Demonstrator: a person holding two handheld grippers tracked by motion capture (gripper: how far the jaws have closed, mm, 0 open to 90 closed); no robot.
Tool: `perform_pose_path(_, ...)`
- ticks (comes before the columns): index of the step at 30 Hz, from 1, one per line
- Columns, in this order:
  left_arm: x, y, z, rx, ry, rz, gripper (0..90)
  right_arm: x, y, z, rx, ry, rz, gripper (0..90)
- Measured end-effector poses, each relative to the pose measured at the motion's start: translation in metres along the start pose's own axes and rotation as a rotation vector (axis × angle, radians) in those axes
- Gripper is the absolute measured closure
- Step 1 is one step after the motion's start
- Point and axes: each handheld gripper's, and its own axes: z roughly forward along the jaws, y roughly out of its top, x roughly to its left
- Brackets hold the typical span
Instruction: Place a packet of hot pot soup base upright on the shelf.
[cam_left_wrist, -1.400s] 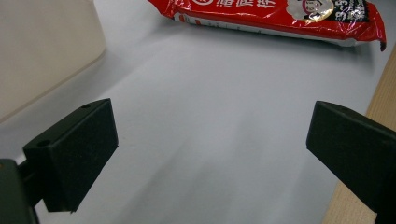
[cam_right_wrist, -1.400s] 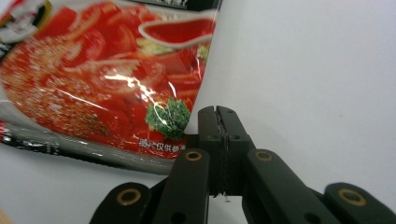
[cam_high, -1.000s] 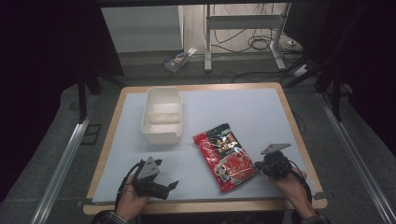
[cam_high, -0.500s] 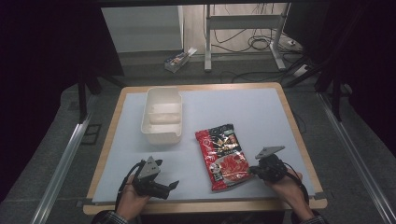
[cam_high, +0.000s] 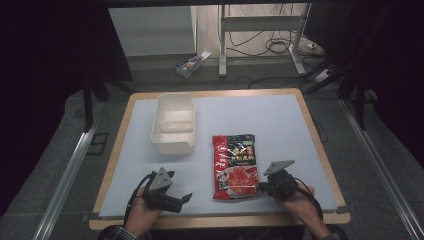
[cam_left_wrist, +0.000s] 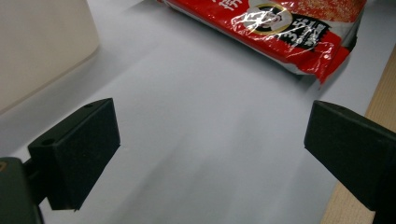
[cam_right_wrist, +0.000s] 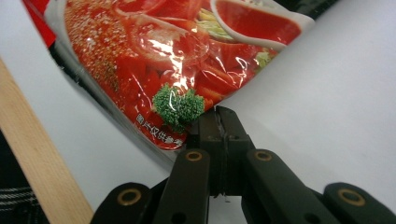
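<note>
The right gripper (cam_right_wrist: 219, 114) is pinching the near corner of the red food packet (cam_high: 234, 165) — its jaws are pressed together on the foil edge. The left gripper (cam_high: 172, 197) is resting low over the pale mat (cam_high: 280, 125), jaws gaping wide with nothing between them. The packet is lying flat near the table's front edge — just beyond it, to the left, a white container (cam_high: 173, 122) is sitting apart from the packet.

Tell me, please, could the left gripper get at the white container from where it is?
Probably yes: the left gripper is open, and only bare mat lies between it and the white container; the red packet sits off to the side.
</note>
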Motion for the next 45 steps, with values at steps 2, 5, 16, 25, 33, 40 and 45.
perform_pose_path(2, 0.000, 0.000, 0.000, 0.000, 0.001, 0.000, 3.5, 0.002, 0.001, 0.002, -0.003, 0.012, -0.003, 89.1)
perform_pose_path(5, 0.000, 0.001, 0.001, 0.001, 0.003, 0.000, 3.7, 0.007, 0.004, 0.005, -0.007, 0.021, -0.017, 89.1)
perform_pose_path(16, 0.001, 0.003, 0.002, 0.009, 0.015, -0.005, 4.7, 0.024, 0.015, 0.017, -0.028, 0.051, -0.064, 89.1)
perform_pose_path(25, 0.003, 0.005, 0.005, 0.023, 0.016, -0.012, 6.0, 0.043, 0.029, 0.033, -0.054, 0.118, -0.094, 89.1)
perform_pose_path(33, 0.003, 0.007, 0.007, 0.040, 0.016, -0.014, 6.3, 0.060, 0.046, 0.048, -0.071, 0.145, -0.126, 89.1)
perform_pose_path(40, 0.004, 0.007, 0.008, 0.052, 0.020, -0.003, 6.0, 0.074, 0.064, 0.065, -0.091, 0.162, -0.161, 89.0)
perform_pose_path(45, 0.005, 0.006, 0.007, 0.057, 0.002, -0.003, 4.6, 0.072, 0.062, 0.063, -0.091, 0.158, -0.166, 85.9)
